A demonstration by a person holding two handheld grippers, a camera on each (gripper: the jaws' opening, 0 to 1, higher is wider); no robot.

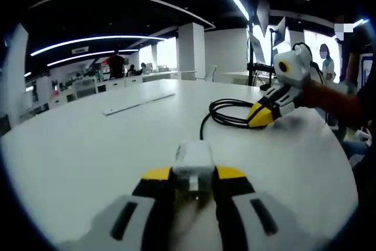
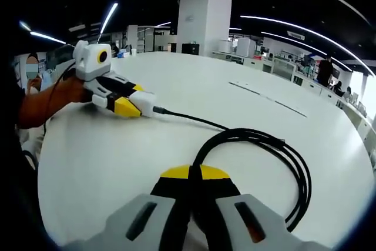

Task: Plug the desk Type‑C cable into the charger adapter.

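My left fingers (image 1: pixel 194 187) pinch the light, rigid charger adapter (image 1: pixel 192 163) over the table (image 1: pixel 88 145), right fingers (image 2: pixel 195 195) closed on the limp black cable (image 2: pixel 258 139) (best gripped near its plug).

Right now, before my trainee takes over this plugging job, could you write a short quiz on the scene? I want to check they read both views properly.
1. True or false: the left hand-held gripper is shut on the white charger adapter.
2. What does the right hand-held gripper hold? A) the black cable B) a mug C) nothing
3. Fill in: the cable's loops lie on the white ____.

Key: 1 true; 2 A; 3 table.
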